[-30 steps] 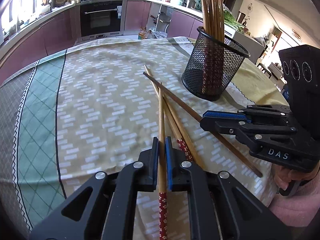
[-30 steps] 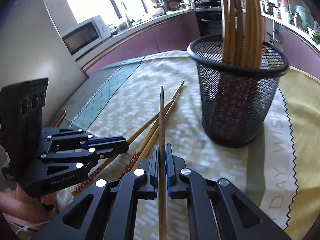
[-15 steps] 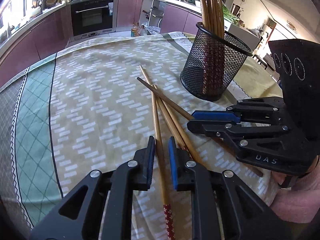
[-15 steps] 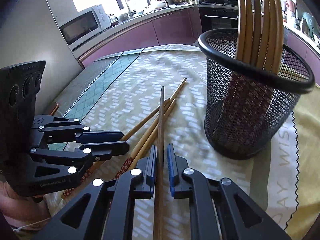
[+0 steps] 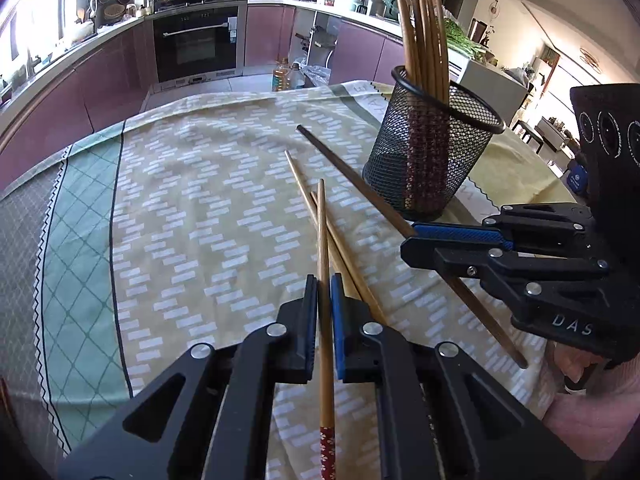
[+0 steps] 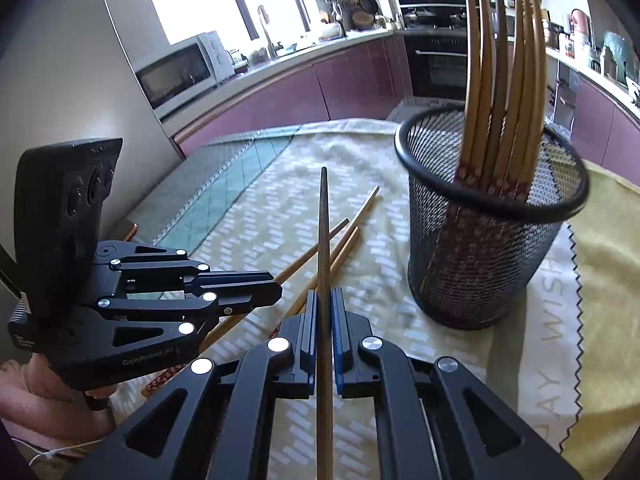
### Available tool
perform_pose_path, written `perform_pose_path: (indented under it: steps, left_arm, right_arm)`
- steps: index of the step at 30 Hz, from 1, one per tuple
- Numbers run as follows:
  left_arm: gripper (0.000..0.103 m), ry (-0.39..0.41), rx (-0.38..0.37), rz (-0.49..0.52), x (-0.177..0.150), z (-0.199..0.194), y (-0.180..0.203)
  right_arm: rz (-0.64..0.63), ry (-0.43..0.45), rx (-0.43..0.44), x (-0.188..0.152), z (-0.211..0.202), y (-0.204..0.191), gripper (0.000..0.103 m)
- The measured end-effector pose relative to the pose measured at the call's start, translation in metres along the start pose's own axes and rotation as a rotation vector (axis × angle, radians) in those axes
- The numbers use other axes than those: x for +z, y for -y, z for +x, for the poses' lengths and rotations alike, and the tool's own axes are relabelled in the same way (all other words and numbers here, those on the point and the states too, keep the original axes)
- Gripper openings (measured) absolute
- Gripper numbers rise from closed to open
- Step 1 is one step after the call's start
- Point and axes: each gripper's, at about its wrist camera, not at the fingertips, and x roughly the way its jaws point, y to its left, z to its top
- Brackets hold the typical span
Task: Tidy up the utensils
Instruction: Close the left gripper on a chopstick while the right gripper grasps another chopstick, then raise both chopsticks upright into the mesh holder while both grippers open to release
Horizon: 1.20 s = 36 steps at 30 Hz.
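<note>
At the bottom of the left wrist view my left gripper is closing its jaws on a light bamboo chopstick with a red patterned end; the pads press on it. My right gripper is likewise closing on a dark brown chopstick whose tip points away, left of the black mesh cup. The cup stands upright and holds several chopsticks. Two loose chopsticks lie crossed on the tablecloth between the grippers. The right gripper appears at the right of the left wrist view, the left gripper at the left of the right wrist view.
A patterned tablecloth covers the table, with a yellow cloth under the cup's far side. A pink sleeve shows behind the right gripper. Kitchen cabinets and an oven lie beyond the table's far edge.
Both grippers loosened briefly around their chopsticks and have clamped again. The two held chopsticks now tilt up off the cloth, and both views sit a little higher.
</note>
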Motion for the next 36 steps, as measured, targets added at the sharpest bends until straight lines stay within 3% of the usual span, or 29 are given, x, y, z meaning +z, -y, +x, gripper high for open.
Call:
perform_pose_path:
  steps: [12,28,36]
  left_arm:
    - [0.007,0.053,-0.015,0.009,-0.003,-0.028,0.007]
    - [0.007,0.173,-0.165,0.014,0.010,-0.087,0.006]
    - [0.007,0.236,-0.196,0.015,0.017,-0.116,0.005]
  right_arm:
    - [-0.006,0.061,0.009,0.002,-0.022,-0.003,0.006]
    - [0.000,0.203,-0.015,0.014,-0.066,0.004,0.006]
    - [-0.001,0.254,-0.011,0.018,-0.082,0.010,0.006]
